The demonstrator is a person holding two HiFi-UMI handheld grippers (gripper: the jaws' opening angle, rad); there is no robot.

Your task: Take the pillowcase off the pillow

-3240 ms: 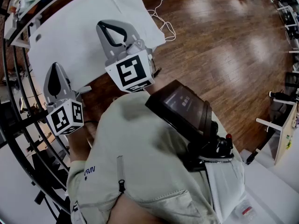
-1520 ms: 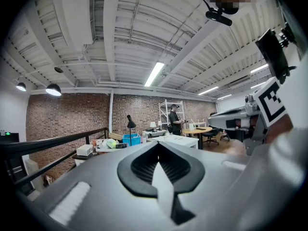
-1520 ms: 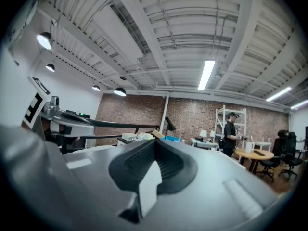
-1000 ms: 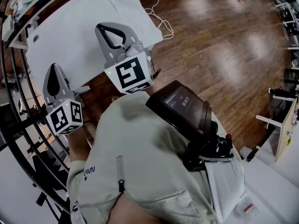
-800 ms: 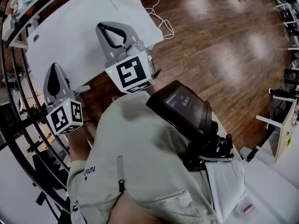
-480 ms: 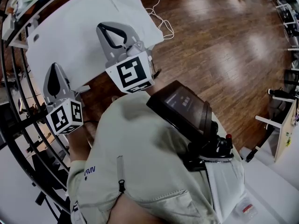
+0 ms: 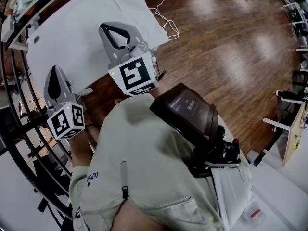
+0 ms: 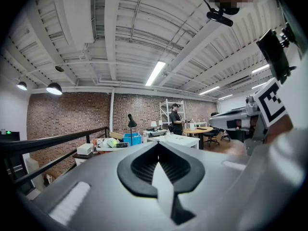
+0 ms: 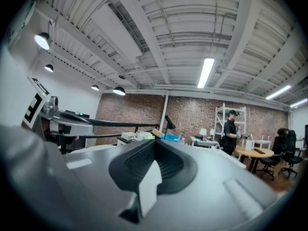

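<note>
Between your left fingers (image 8: 137,170) sits nothing: the left gripper (image 8: 158,150) is closed tight, its black pads meeting on one seam. Same for the right gripper (image 9: 153,146), closed and empty. Both point level into the room, side by side and apart. From the head view, each carries its black-and-white marker cube (image 7: 134,74), and neither touches any fabric.

Beyond them lies a broad white soft-edged fabric rectangle (image 7: 82,30), flat. Your right gripper overlaps its near edge and the left sits by its near left corner. You can't tell whether this is the pillow in its pillowcase. A thin white cable (image 7: 166,22) loops on the brown wooden floor (image 7: 226,47) just past its right corner.

A curved black metal railing (image 7: 19,105) runs along your left. Closer in is your beige jacket (image 7: 144,167), with a dark flat screen device (image 7: 185,109) mounted at the chest. Far off, a person in dark clothes (image 8: 176,119) stands by white shelving against a red brick wall (image 8: 72,114).
</note>
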